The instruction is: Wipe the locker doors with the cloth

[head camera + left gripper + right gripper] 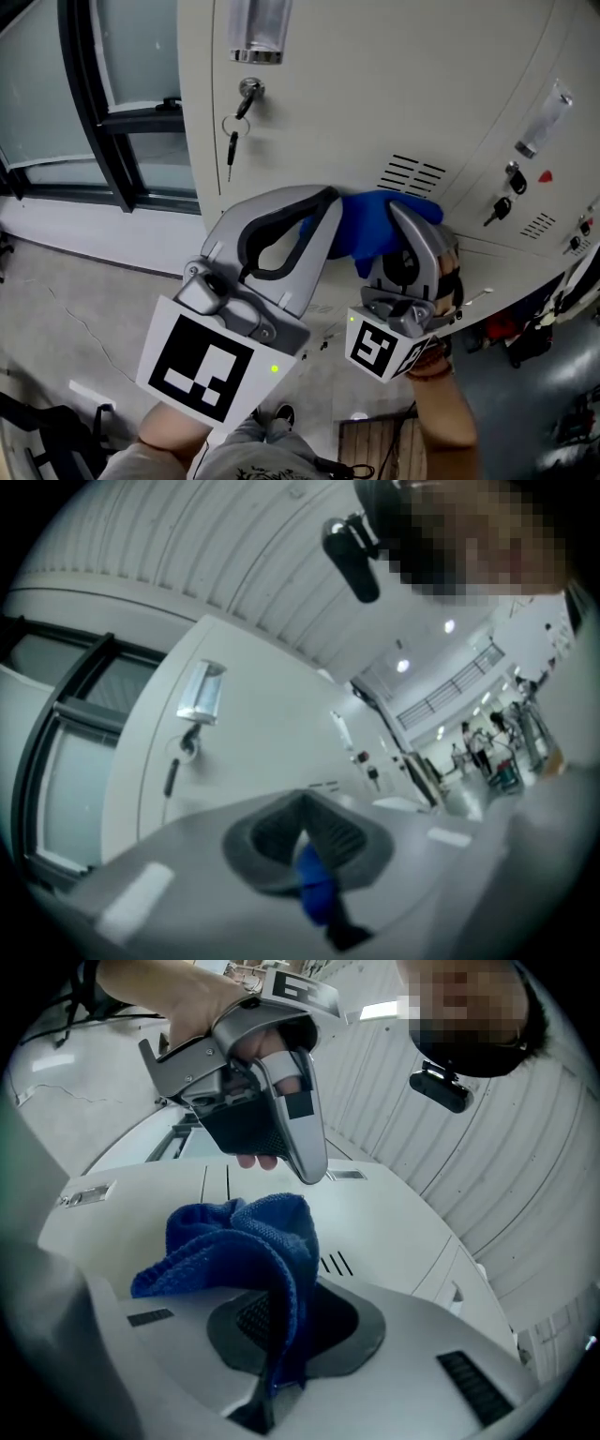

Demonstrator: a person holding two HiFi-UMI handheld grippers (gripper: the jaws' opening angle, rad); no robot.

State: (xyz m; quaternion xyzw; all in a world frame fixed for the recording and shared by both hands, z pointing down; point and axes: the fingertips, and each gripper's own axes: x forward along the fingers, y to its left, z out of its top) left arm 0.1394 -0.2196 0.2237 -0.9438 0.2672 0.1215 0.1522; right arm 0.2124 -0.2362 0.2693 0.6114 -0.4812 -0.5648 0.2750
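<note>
Both grippers, left [323,202] and right [405,220], clamp the cloth [370,230] near the door [375,94] ahead; wiping seems barely begun.

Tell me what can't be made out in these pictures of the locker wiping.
Whether the cloth touches the locker door: head view, the right hand-held gripper covers the contact.
The blue bit low between the left hand-held gripper's jaws: left gripper view, blurred.
Print on the label holder: head view, cut off by the top edge.
</note>
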